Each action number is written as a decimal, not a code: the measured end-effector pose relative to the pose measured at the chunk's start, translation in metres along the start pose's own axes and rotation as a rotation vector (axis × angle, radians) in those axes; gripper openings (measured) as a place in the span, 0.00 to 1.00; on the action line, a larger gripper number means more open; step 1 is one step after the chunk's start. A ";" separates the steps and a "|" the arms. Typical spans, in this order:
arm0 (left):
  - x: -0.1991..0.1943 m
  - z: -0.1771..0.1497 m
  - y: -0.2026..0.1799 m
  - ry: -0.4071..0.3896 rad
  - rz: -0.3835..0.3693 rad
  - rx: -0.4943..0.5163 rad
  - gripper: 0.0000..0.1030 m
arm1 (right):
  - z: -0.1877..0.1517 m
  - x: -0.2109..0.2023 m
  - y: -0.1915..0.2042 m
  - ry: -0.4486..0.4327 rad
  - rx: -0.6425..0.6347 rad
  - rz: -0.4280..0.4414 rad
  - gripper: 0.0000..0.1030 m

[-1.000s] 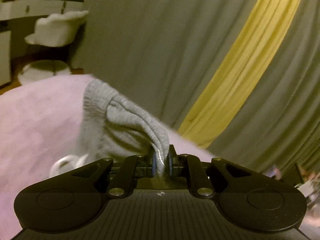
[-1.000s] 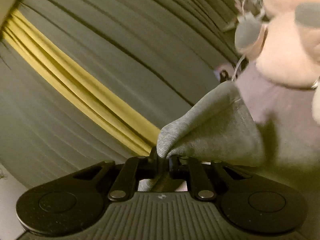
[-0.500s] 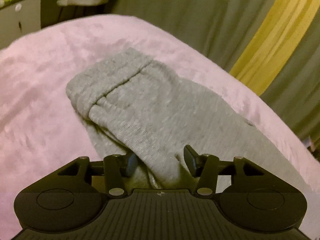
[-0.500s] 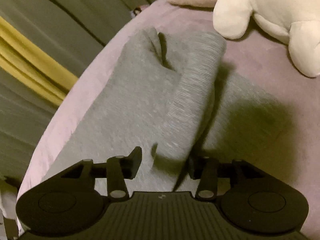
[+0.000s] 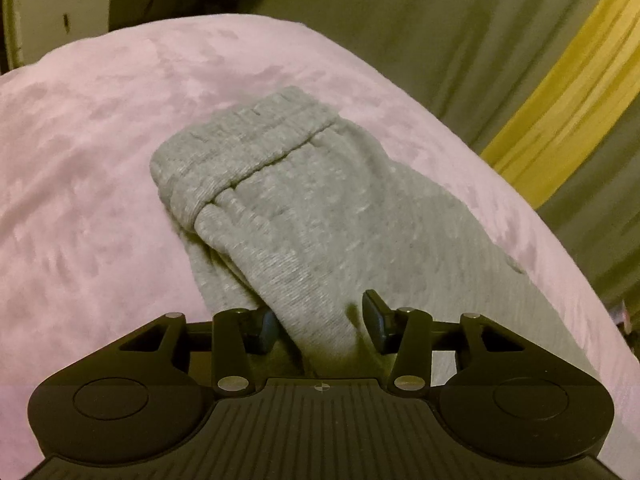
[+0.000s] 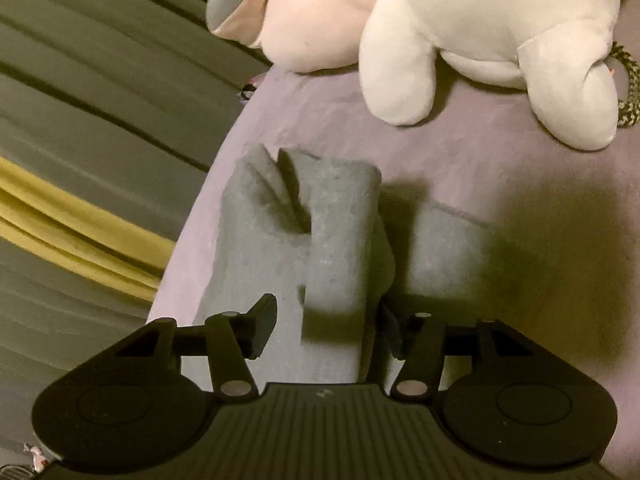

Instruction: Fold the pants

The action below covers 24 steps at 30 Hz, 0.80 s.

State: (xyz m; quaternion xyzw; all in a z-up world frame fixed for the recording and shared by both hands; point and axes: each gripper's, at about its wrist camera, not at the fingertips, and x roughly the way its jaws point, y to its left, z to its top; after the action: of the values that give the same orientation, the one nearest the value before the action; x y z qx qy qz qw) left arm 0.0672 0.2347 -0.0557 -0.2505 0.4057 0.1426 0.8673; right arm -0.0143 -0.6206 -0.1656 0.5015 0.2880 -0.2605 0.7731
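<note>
Both tongs, left (image 5: 320, 326) and right (image 6: 326, 322), have released the pants (image 5: 304, 200), gaping wide

Heathered grey pants (image 5: 304, 208) are seen on a mottled pink bedspread (image 5: 100, 160), backed by an olive curtain (image 5: 420, 32) with a yellow stripe (image 5: 560, 120), beside a cream-white plush toy (image 6: 480, 32).

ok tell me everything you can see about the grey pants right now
The grey pants look like soft heathered sweatpant knit, lying folded over on the pink blanket near its edge by the curtain. A ribbed, gathered band lies at the far end in the left view. A fold of fabric rises between the open fingers of the left gripper; a rolled fold likewise sits between the open right gripper. Neither clamps it. The plush toys lie apart from it.
</note>
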 end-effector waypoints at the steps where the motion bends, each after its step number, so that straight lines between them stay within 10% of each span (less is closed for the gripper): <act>1: 0.001 -0.001 -0.002 0.002 0.008 0.002 0.48 | 0.002 0.001 0.003 0.003 -0.019 -0.044 0.51; 7: 0.005 -0.002 -0.011 0.004 0.044 0.037 0.48 | 0.007 -0.003 0.022 -0.013 -0.103 -0.193 0.08; 13: 0.002 0.001 -0.011 0.002 0.028 0.020 0.48 | 0.028 -0.077 0.043 -0.107 0.052 0.314 0.05; 16: 0.003 -0.004 -0.009 -0.006 0.033 0.019 0.50 | 0.026 -0.119 0.042 -0.233 -0.010 0.400 0.05; 18: 0.005 -0.007 -0.007 -0.007 0.035 0.011 0.51 | 0.021 -0.123 0.028 -0.257 -0.083 0.294 0.06; 22: 0.007 -0.011 -0.009 0.011 0.061 0.022 0.54 | 0.002 -0.094 -0.004 -0.180 -0.229 -0.194 0.19; 24: -0.001 -0.010 -0.014 -0.009 0.093 0.040 0.61 | -0.004 -0.103 -0.018 -0.220 -0.217 -0.223 0.21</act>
State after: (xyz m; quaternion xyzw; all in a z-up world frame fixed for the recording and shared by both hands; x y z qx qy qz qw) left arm 0.0665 0.2178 -0.0557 -0.2135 0.4159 0.1755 0.8664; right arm -0.0991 -0.6115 -0.1054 0.3489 0.2820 -0.3651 0.8158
